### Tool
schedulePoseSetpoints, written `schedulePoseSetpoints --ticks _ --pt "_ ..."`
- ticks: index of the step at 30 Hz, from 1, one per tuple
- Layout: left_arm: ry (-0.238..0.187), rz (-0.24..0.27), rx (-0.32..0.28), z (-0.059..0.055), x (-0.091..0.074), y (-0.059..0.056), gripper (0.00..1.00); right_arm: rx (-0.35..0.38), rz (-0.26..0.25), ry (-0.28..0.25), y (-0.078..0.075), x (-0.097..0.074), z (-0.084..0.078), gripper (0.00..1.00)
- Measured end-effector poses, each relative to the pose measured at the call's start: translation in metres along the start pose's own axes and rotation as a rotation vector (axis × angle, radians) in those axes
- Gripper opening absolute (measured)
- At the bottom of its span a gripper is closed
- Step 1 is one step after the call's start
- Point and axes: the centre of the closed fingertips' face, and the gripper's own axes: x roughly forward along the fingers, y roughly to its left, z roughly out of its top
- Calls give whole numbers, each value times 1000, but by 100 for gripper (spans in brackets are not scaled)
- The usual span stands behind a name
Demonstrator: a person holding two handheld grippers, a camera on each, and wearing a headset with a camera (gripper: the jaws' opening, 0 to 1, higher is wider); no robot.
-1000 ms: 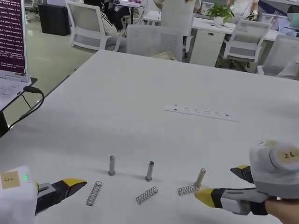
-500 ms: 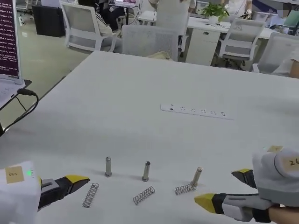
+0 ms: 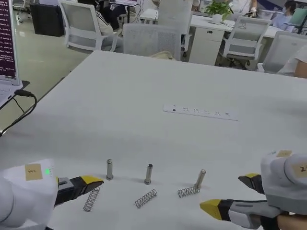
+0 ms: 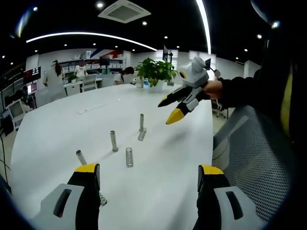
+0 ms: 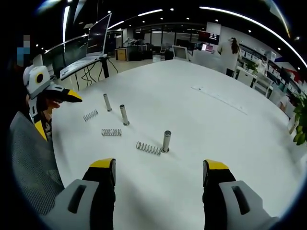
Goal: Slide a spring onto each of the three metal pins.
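Three short metal pins stand in a row on the white table: left pin [image 3: 109,169], middle pin [image 3: 148,174], right pin [image 3: 200,178]. A loose spring lies in front of each: left spring [image 3: 91,199], middle spring [image 3: 146,198], right spring [image 3: 188,191], which touches the right pin's base [image 5: 166,141]. My left gripper [image 4: 149,170] is open and holds nothing; its yellow fingertip [image 3: 91,180] hovers just above the left spring. My right gripper [image 3: 229,194] is open and holds nothing, to the right of the right pin and nearer to me.
A white power strip [image 3: 200,112] lies flat farther back on the table. A laptop [image 3: 5,43] with a black cable [image 3: 21,108] sits at the left edge. Office chairs [image 3: 152,40] stand beyond the far edge.
My left gripper has moved right, up to the left spring. The right gripper has drawn back a little from the right pin. The head camera has shifted.
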Motion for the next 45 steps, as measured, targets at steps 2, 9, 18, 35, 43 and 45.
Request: schedulePoseSetpoints --ticks 2,9,18,35,43,45 --pt "7 -19 11 1 4 -3 81 4 -3 -3 -1 -2 0 73" --pt "15 -79 34 7 20 -9 80 16 -13 -5 -1 -9 -5 73" --pt "23 -129 56 13 37 -14 79 26 -27 -8 -4 -15 -9 72" --pt "57 -218 100 18 72 -27 76 39 -31 -10 -3 -18 -16 72" --pt "76 -221 117 19 89 -26 74 44 -30 -14 -3 -19 -17 72" --pt "85 -212 130 19 94 -24 73 45 -31 -14 -3 -19 -17 72"
